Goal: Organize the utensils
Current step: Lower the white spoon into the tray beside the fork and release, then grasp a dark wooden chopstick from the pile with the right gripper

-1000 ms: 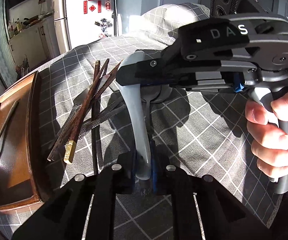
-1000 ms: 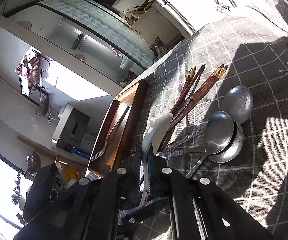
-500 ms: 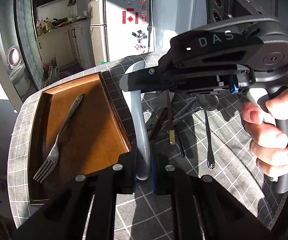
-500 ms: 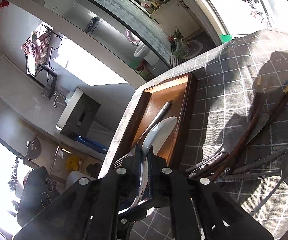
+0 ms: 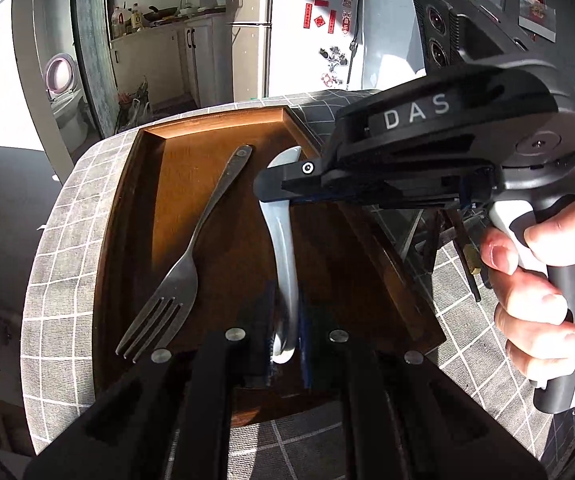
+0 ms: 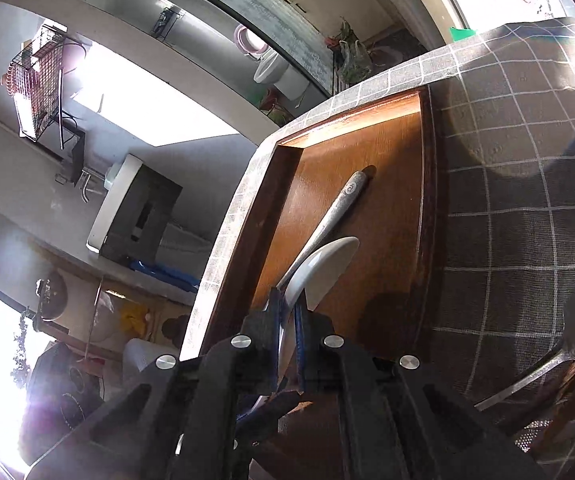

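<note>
A white ceramic spoon (image 5: 283,248) is held at both ends above the brown wooden tray (image 5: 223,128). My left gripper (image 5: 285,344) is shut on one end of it. My right gripper (image 5: 275,190) reaches in from the right and is shut on the other end; in the right wrist view the spoon (image 6: 319,268) sticks out past my right gripper (image 6: 287,316). A metal fork (image 5: 191,256) lies in the tray left of the spoon, tines toward me; it also shows in the right wrist view (image 6: 339,204).
The tray (image 6: 429,200) sits at the edge of a round table with a grey checked cloth (image 5: 59,216). Chopsticks and other utensils (image 5: 459,236) lie on the cloth right of the tray, mostly hidden behind the right gripper. A fridge (image 5: 287,28) stands behind.
Both grippers have carried the white spoon left, from over the utensil pile on the cloth to over the wooden tray, beside the fork. Both stayed shut on it.
</note>
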Demonstrator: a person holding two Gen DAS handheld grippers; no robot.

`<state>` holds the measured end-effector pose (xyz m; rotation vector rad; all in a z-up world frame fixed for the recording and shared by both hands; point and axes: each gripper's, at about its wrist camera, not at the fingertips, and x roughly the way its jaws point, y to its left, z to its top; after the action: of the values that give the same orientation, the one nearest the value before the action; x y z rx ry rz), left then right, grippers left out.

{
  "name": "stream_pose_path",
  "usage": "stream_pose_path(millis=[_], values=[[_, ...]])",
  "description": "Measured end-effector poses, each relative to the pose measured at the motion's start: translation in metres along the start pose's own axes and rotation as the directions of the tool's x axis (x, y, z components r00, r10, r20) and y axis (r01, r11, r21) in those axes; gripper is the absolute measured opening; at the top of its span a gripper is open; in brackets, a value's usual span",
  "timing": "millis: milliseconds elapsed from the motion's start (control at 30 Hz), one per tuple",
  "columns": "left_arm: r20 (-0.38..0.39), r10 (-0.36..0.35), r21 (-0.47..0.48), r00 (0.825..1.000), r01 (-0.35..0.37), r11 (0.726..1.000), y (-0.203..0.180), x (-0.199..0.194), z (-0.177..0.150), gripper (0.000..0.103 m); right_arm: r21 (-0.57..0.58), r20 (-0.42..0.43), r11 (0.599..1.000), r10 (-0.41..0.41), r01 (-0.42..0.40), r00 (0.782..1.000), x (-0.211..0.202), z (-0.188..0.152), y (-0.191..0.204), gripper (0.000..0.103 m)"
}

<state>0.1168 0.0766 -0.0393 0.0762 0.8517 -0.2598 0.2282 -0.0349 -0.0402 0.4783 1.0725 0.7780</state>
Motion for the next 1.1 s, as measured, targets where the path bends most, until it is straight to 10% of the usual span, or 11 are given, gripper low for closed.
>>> stream_pose_path(millis=[133, 300, 633, 1100], values=[[0.002, 0.024, 0.016, 1.000, -0.024, 1.000, -0.001, 0.000, 0.000, 0.015, -0.008, -0.006, 1.000, -0.006, 0.006, 1.000, 0.005, 0.000, 0.000, 0.007], [0.021, 0.057, 0.021, 0.998, -0.058, 0.998, 0.001, -0.004, -0.001, 0.048, -0.019, 0.001, 0.999, -0.045, 0.045, 0.999, 0.001, -0.004, 0.003, 0.011], [0.064, 0.053, 0.011, 0.997, -0.054, 0.998, -0.005, -0.027, 0.002, 0.062, -0.016, 0.037, 1.000, -0.026, 0.026, 0.999, -0.037, -0.018, 0.004, 0.064], [0.057, -0.100, 0.162, 0.993, 0.090, 0.983, -0.098, -0.029, 0.001, 0.072, -0.010, 0.197, 0.987, -0.157, 0.162, 0.968, -0.190, -0.028, -0.071, 0.066]])
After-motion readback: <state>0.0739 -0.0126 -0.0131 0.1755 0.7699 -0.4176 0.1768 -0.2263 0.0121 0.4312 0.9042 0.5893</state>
